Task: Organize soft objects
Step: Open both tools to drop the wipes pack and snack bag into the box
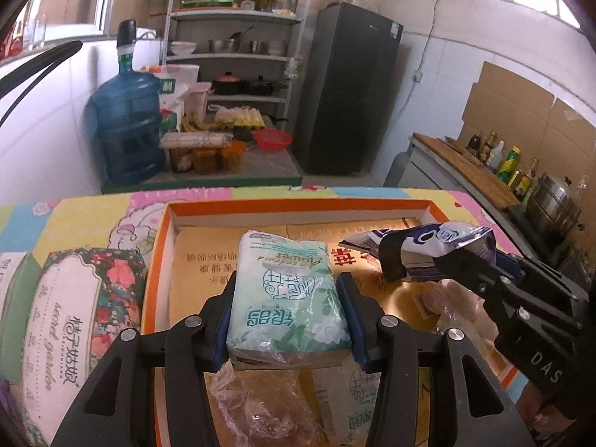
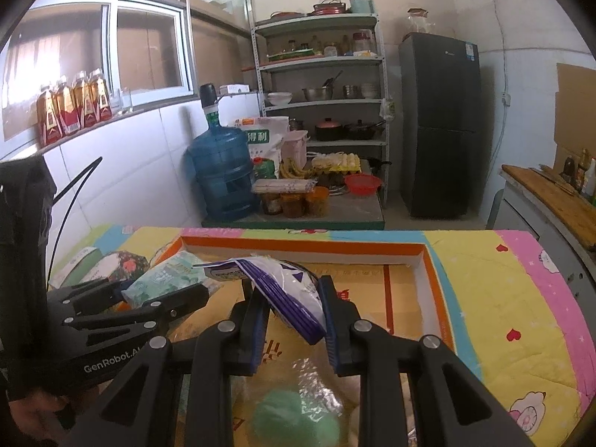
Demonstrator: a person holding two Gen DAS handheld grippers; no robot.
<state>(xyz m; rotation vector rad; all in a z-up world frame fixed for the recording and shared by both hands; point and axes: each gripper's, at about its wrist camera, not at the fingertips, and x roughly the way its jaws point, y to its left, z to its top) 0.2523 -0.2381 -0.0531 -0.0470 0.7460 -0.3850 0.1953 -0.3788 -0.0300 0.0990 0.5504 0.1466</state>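
So the green tissue pack (image 1: 288, 298) is clamped between the fingers of the left gripper (image 1: 288, 311) and held above the orange-rimmed box (image 1: 298, 206). "Flower" can be read on its wrapper, upside down, next to Chinese characters. The purple-and-white packet (image 2: 288, 298) is pinched by the fingers of the right gripper (image 2: 294, 320), also over the box, toward its right side; its print can't be made out. "GenRobot.AI" is printed on the left gripper's body, "DAS" on the right one. Just left of the box, a floral tissue pack (image 1: 70, 320) marked "secret garden" is lying on the cartoon-print cloth (image 2: 503, 298) covering the worktop. A bagged green ball (image 2: 294, 421) is seen inside the box.
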